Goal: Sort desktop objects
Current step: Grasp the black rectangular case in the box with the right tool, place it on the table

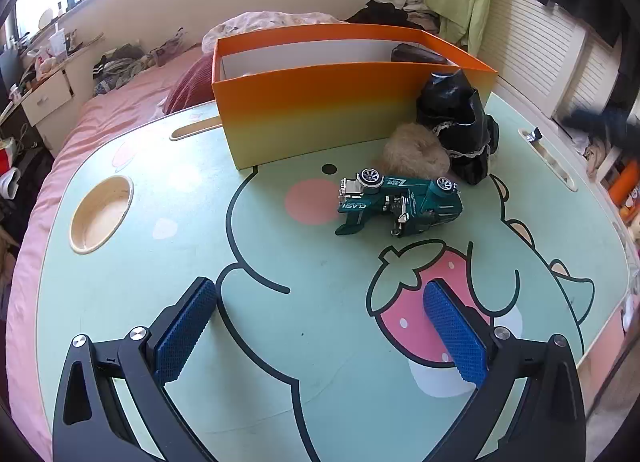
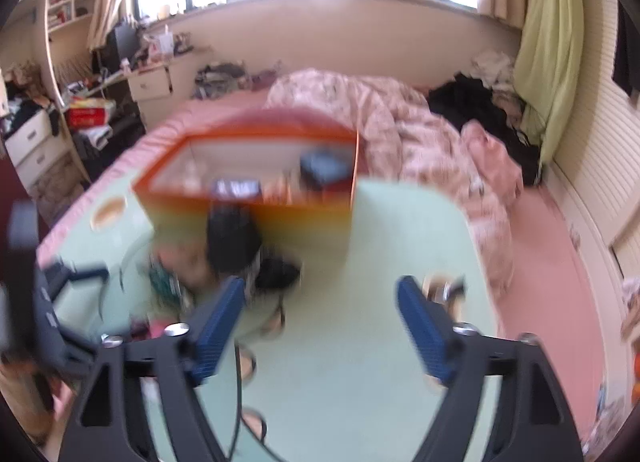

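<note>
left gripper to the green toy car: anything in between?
Nothing visible. Bare tabletop lies between the open left gripper and the green toy car. The fluffy ball and black bag sit behind the car, against the orange box.

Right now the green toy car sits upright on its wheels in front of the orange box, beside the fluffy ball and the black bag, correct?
Not quite. The green toy car is not upright: it lies tipped over, wheels pointing toward the orange box, as the left wrist view shows. The rest holds: it is in front of the box, beside the fluffy ball and the black bag.
</note>
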